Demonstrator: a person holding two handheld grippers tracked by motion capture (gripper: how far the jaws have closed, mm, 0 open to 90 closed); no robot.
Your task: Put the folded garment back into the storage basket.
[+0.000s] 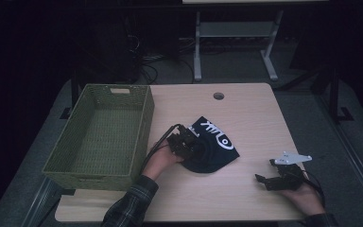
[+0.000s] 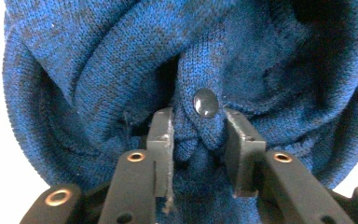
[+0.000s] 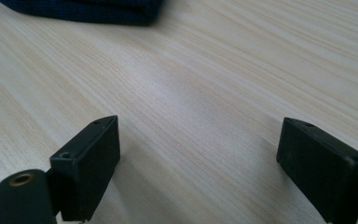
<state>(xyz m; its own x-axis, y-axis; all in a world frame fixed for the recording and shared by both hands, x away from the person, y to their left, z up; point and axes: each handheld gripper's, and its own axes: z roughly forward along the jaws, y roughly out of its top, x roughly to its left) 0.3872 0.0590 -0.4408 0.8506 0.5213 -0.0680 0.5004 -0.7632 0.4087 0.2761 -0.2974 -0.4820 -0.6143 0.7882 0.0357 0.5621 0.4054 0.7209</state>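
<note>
Lower right of the high view, the right gripper (image 1: pixel 268 181) rests wide open on the table (image 1: pixel 255 118). At centre, the left gripper (image 1: pixel 182 142) pinches a fold of the hat (image 1: pixel 212 146) (only a thin fold), which could slip free if lifted toward the basket (image 1: pixel 99 135) at left.

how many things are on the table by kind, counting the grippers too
Basket: 1, green woven, nothing seen inside
Knit hat: 1, dark blue with white lettering
Grippers: 2, the left gripper pinching a fold of the hat, the right gripper open over bare wood
Total: 4
</note>
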